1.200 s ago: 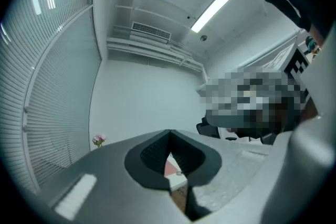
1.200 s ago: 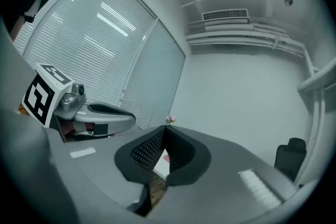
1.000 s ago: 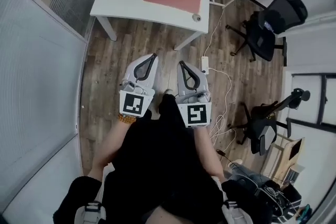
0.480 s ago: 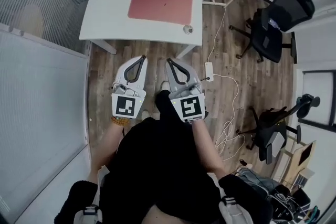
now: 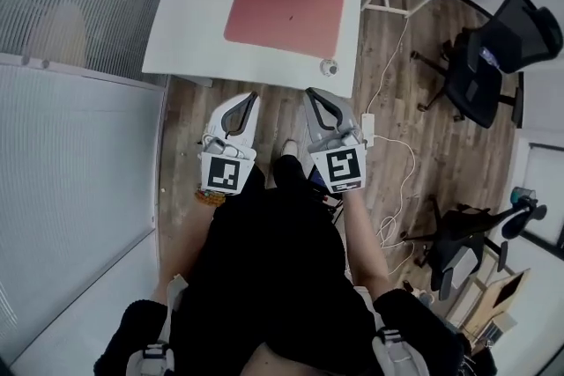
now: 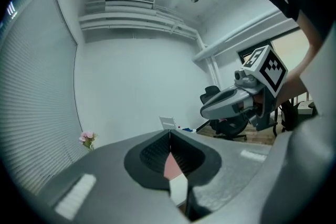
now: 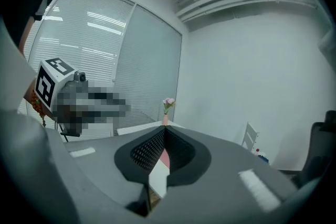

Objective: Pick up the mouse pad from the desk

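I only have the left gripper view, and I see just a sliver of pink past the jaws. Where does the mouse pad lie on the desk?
Observer: The mouse pad lies flat toward the right side of the white desk.
Operator: Anything close to it?
Observer: A small round object sits by the desk's near right corner, just off the pad.
Operator: Am I over the desk yet?
Observer: No. In the head view the left tool and right tool both show against the wooden floor, just short of the desk's near edge.
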A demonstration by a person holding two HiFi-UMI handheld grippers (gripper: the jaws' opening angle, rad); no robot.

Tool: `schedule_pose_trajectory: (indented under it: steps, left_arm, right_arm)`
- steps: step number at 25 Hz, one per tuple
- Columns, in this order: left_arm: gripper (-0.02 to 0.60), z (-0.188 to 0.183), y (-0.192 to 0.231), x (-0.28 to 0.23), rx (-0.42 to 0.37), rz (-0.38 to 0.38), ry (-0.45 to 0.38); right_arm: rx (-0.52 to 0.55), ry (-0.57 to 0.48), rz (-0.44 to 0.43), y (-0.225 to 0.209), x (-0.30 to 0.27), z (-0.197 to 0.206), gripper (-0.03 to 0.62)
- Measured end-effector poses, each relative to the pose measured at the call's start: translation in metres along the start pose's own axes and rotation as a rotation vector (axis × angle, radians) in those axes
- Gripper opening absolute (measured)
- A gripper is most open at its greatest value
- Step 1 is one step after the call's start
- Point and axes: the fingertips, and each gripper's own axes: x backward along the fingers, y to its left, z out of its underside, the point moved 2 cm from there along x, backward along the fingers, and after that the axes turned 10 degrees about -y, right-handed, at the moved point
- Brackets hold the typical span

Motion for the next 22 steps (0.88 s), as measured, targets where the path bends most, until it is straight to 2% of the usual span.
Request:
schedule_pose_trajectory:
  steps: [7,10,14,17,22]
  left_arm:
    - [0.0,0.038,0.051,-0.034,0.031,-0.029,0.03]
    - [0.003,0.065,0.072,-0.056,0.07,-0.006,0.036]
    - [0.019,0.099,0.098,-0.09,0.081,0.077,0.055]
    - [0.027,0.122,0.119,-0.117,0.087,0.136,0.06]
    - [0.048,0.169,0.13,-0.149,0.009,0.324,0.098]
  right_arm:
    - [0.017,0.089,-0.049,-0.02,-0.054,0.024,0.025]
    - [0.059,0.129,-0.044,-0.033,-0.082,0.032,0.025]
    - [0.165,0.243,-0.052,-0.05,-0.121,0.047,0.025]
    - [0.204,0.337,-0.064,-0.063,-0.146,0.064,0.026]
    - [0.253,0.46,-0.059,-0.084,-0.182,0.094,0.032]
